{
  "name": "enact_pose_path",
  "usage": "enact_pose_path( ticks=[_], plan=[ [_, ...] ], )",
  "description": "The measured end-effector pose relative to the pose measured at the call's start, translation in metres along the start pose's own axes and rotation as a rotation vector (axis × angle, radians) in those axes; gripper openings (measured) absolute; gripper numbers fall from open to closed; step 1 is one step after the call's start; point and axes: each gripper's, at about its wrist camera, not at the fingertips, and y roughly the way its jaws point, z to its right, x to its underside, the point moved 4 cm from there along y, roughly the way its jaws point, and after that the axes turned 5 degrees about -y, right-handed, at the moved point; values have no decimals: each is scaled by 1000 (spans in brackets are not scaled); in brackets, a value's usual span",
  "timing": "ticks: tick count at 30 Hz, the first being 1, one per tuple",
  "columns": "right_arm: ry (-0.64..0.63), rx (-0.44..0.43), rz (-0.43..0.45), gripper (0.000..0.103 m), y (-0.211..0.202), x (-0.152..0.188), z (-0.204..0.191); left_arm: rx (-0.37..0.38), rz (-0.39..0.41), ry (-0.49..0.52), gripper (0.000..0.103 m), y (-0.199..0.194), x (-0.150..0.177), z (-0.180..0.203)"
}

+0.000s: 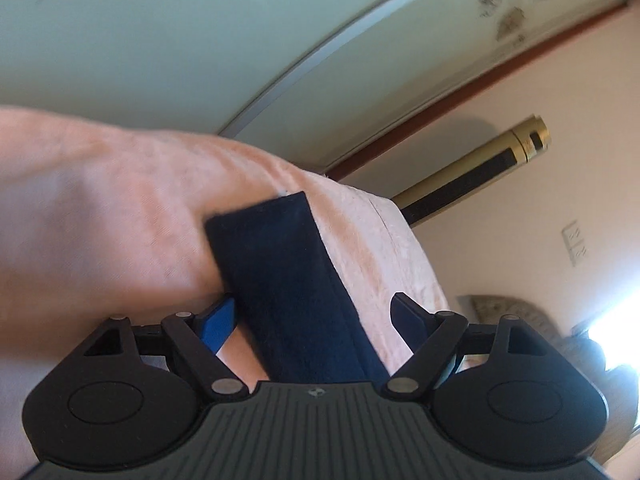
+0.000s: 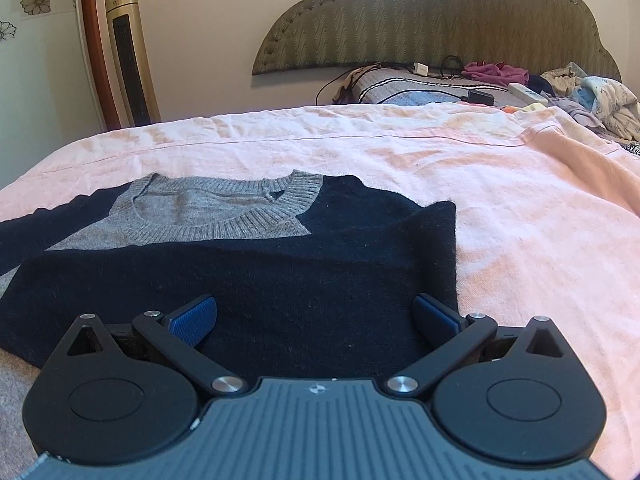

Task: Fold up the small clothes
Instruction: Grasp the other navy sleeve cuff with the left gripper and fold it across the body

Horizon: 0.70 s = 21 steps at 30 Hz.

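A small navy and grey knit sweater [image 2: 256,264] lies on the pink bedspread [image 2: 500,208], its grey ribbed collar [image 2: 224,216] towards the headboard and its right sleeve folded across the chest. My right gripper [image 2: 316,316] is open, its blue pads spread wide just above the sweater's navy lower part. In the tilted left wrist view, a navy sleeve [image 1: 288,280] stretches away over the pink bedspread [image 1: 112,216]. My left gripper [image 1: 316,320] is open, with the sleeve lying between its spread fingers, not clamped.
A padded green headboard [image 2: 432,12] stands at the far end, with a pillow, cables, a power strip [image 2: 528,94] and a heap of loose clothes [image 2: 592,100] beneath it. A gold tower fan [image 2: 130,56] stands left of the bed, also in the left wrist view [image 1: 476,168].
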Motion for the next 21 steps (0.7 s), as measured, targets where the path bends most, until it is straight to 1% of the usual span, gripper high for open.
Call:
enact_pose_path(
  ticks=[1,2,3,4,5,7,9,10,12,14,15,16,17,18,19,20,21],
  plan=[
    [1,-1,0,103,0,0,0,-31,22,65,71,3,3,5],
    [3,-2,1,103,0,0,0,-73,39,136,56,7,6,10],
    [6,-4,3,103,0,0,1,-127,57,199,47,11,7,15],
    [10,-7,5,103,-1,0,1,-170,62,238,22,14,8,18],
    [15,-11,7,103,-1,0,2,-192,47,251,6,18,10,18],
    [23,-17,11,103,-1,0,3,-203,53,264,6,17,11,23],
    [30,-22,14,103,-2,0,4,-218,91,289,5,7,19,33],
    [35,-25,16,103,-3,0,5,-202,105,304,5,1,26,43],
    [45,-32,20,103,-3,-1,6,-123,105,361,5,-11,49,71],
    [51,-36,23,103,-3,-1,7,-6,83,465,5,-26,88,110],
    [53,-37,24,103,-3,-1,7,67,53,544,5,-35,116,132],
    [54,-38,25,103,-3,-1,7,138,16,631,5,-44,148,150],
    [56,-40,25,103,-3,-1,7,208,-38,721,5,-53,181,166],
    [58,-41,26,103,-4,-1,8,278,-133,799,5,-59,217,177],
    [61,-43,27,103,-4,-1,8,346,-276,866,8,-64,253,183],
    [64,-45,29,103,-4,-1,8,389,-402,917,9,-69,284,184],
    [68,-48,30,103,-5,-1,9,405,-494,963,9,-75,311,182]
  ],
)
